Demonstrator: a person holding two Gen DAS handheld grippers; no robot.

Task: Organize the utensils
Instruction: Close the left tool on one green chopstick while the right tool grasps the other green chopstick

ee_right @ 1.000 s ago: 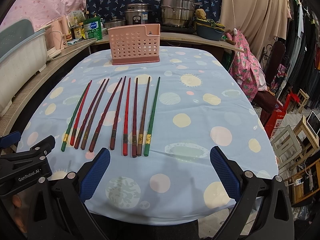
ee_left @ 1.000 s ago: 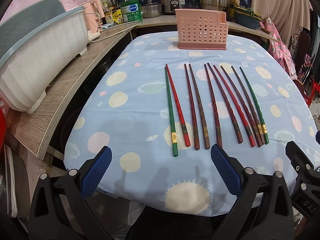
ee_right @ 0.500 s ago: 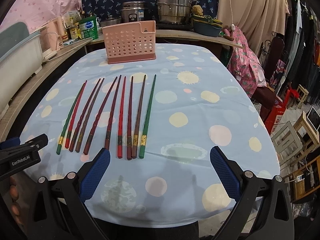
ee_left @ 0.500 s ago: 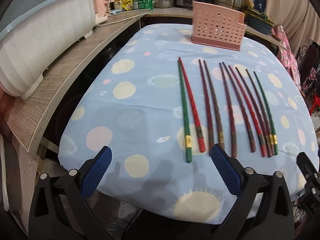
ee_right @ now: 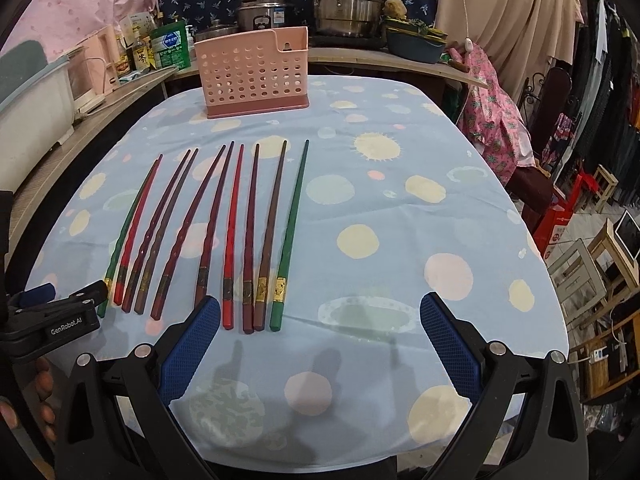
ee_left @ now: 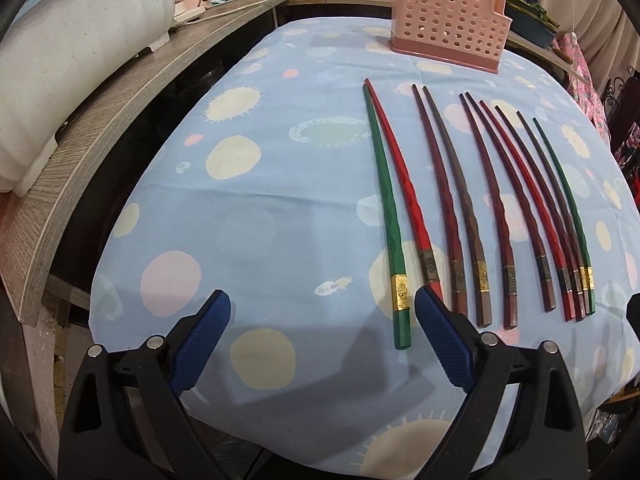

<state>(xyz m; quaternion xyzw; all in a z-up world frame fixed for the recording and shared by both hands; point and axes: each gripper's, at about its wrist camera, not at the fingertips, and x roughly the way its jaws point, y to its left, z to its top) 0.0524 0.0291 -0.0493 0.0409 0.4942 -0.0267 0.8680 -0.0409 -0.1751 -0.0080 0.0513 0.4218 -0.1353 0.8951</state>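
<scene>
Chopsticks: ten are laid out side by side in a row on the table, thick banded ends toward the near edge, thin tips pointed at the far edge. A green chopstick sits at the left end of the row with a red chopstick just beside it, tips nearly touching. Dark red and brown ones fill the middle, and a second green chopstick closes the right end.

Holder: a pink perforated utensil holder is stood upright near the far edge, well apart from the chopstick tips. Nothing can be seen sticking out of it.

Left tongs: spread wide, nothing gripped. They're held low over the near edge, and the thick end of the left green chopstick is seen between the two blue pads, close to the right-hand one. Whether anything is touched can't be told.

Right tongs: also spread wide and not holding anything, parked over the near edge by the right end of the row. The left pad is seen just in front of the butt ends there.

Table: covered with a light blue cloth printed with pale dots and sun shapes.

Further out: a wooden counter runs along the left edge, and steel pots are lined up beyond the far edge.
</scene>
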